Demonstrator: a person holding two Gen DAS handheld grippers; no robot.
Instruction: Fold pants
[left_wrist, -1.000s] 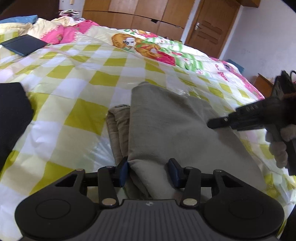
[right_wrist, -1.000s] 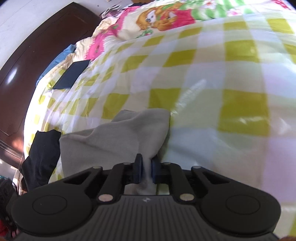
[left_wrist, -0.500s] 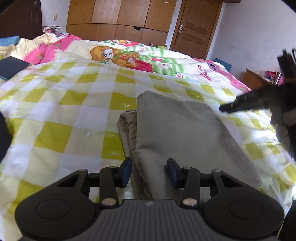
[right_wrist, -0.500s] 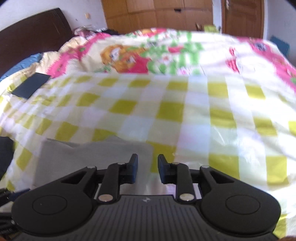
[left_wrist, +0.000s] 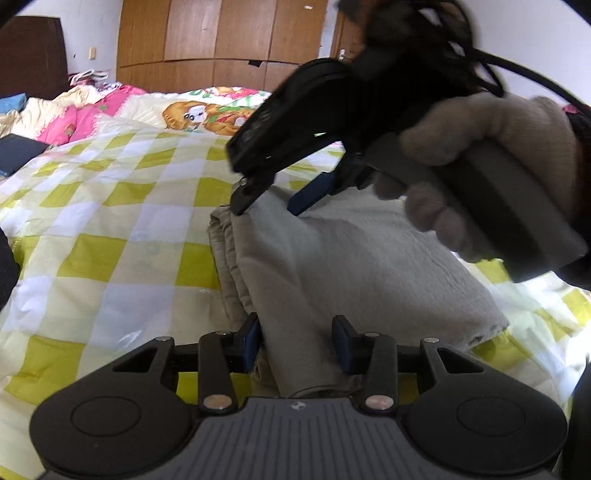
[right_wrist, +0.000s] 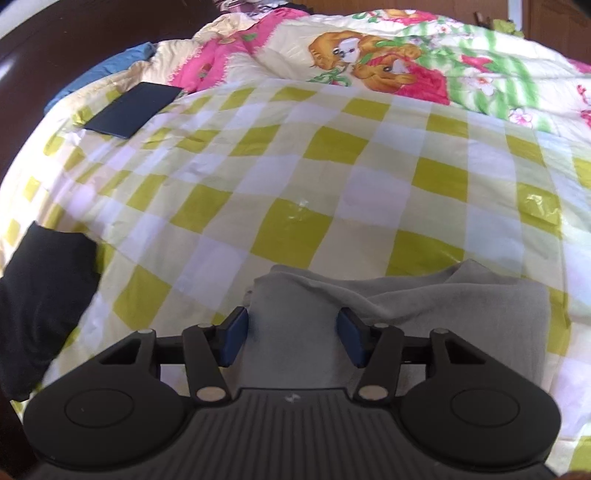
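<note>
Two soft layers of grey-beige pants lie folded into a rough rectangle on the bed, their matte, slightly nubby cloth resting on a glossy yellow-and-white checked cover. The left gripper stands with its jaws partly apart around the near folded edge; whether the blue pads actually press the cloth cannot be told. Beyond those jaws, the right gripper, held in a gloved hand, hangs over the far corner of the stack, its tips parted and apart from the fabric. Its jaws have just been opening, and the right wrist view shows them moderately wide with the pants below and between them, the pads clear of the cloth. That view alone shows a black garment well left of the jaws; a flat dark rectangle lies far ahead. Only the left wrist view shows the wooden wardrobe beyond the bed.
</note>
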